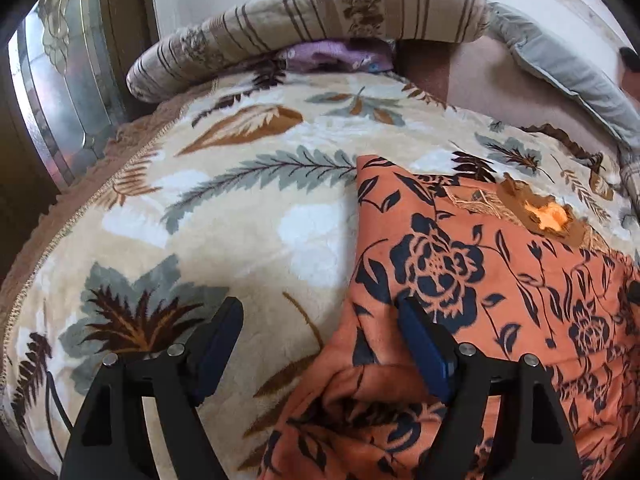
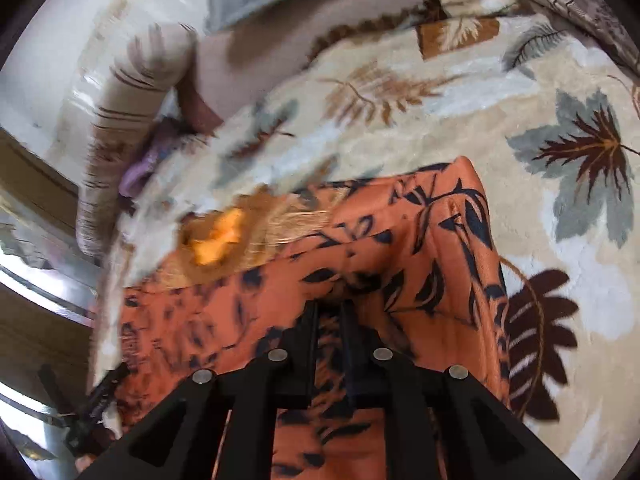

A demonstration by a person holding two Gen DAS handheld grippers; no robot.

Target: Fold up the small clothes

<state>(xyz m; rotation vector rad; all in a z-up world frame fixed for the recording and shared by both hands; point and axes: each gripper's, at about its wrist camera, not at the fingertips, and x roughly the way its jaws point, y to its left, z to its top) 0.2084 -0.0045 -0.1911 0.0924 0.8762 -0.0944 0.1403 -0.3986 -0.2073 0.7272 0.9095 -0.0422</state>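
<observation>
One fold begun: right gripper (image 2: 329,312) pinches the orange floral garment (image 1: 500,280) on the blanket (image 1: 240,208); left gripper (image 1: 320,312) gapes empty at its edge.

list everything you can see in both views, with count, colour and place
garment: one, orange with dark navy flowers, lying on the blanket, partly bunched at the near edge
blanket: one, cream with grey and brown leaves, covering the bed
striped pillow: one, beige with brown stripes, at the far end
purple cloth: one, lilac, tucked under that pillow
grey cushion: one, pale grey, far right
left gripper: one, black with blue pads, open, one finger over the garment's edge
right gripper: one, black, shut on a fold of the garment
</observation>
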